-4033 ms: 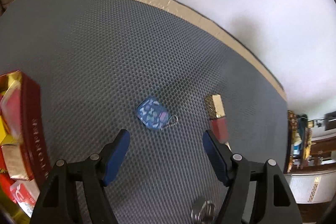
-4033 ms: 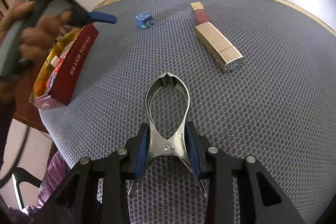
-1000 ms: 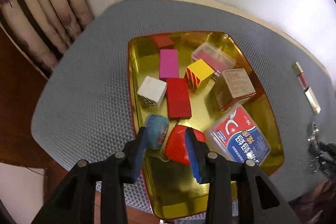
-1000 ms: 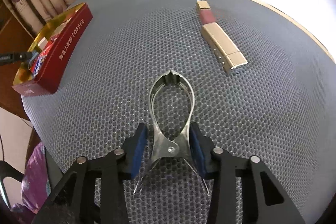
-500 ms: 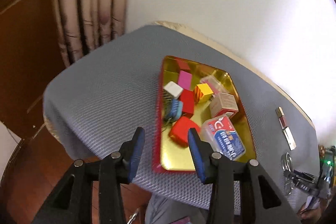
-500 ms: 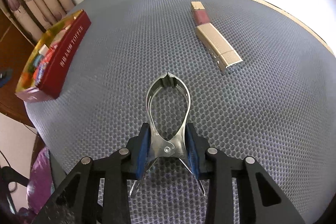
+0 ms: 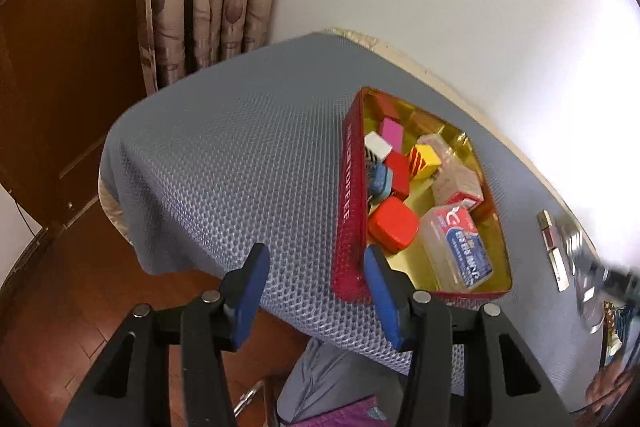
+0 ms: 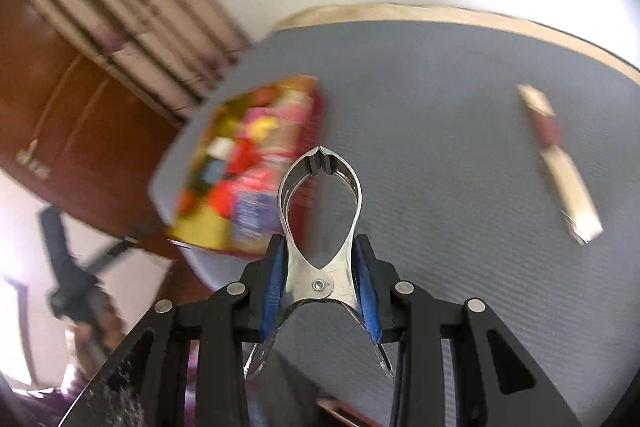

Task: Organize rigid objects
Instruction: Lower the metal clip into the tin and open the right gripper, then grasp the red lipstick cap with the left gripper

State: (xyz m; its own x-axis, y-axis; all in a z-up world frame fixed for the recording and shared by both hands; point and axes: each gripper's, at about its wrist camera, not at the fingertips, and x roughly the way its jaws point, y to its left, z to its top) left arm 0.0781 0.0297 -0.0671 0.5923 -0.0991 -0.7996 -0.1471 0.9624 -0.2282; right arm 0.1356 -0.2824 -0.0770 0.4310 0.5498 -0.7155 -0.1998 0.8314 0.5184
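While lifted, metal clip (image 8: 320,223) pinched in right claw (image 8: 320,291)

The left gripper (image 7: 316,285) is showing two black plastic arms with blue pads (image 7: 382,291) on the fingers. Round silver screws (image 7: 420,297) are sitting on the arms. The right gripper (image 8: 320,287) is looking the same, black with blue pads (image 8: 366,291) and silver screws (image 8: 403,287). The person is wearing grey trousers (image 7: 332,379).
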